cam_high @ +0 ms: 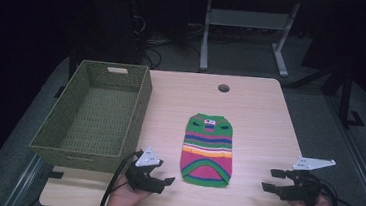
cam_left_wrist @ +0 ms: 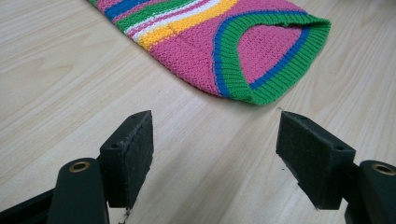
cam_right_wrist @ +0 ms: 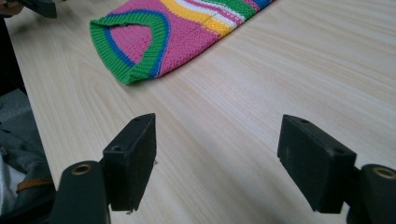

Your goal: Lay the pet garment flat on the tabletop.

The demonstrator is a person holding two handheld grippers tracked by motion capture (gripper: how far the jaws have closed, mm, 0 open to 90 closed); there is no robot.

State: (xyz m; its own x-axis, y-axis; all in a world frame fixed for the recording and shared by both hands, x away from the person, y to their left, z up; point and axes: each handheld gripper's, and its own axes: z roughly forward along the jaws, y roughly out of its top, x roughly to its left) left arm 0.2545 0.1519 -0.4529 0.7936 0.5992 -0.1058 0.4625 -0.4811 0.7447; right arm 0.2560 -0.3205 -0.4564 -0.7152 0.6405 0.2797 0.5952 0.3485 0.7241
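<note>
Your left gripper point(cam_high: 163, 175): jaws wide, holding nothing, near the front edge of the pale wooden table point(cam_high: 265, 115), just beside the green hem of the striped knitted pet sweater point(cam_high: 207, 150). Your right gripper point(cam_high: 273, 181): jaws wide, empty, near the front right corner, bare wood between it and the sweater. Sweater: flat, mid-table. Olive woven basket point(cam_high: 94, 115): left edge, overhanging, apart from the sweater.
</note>
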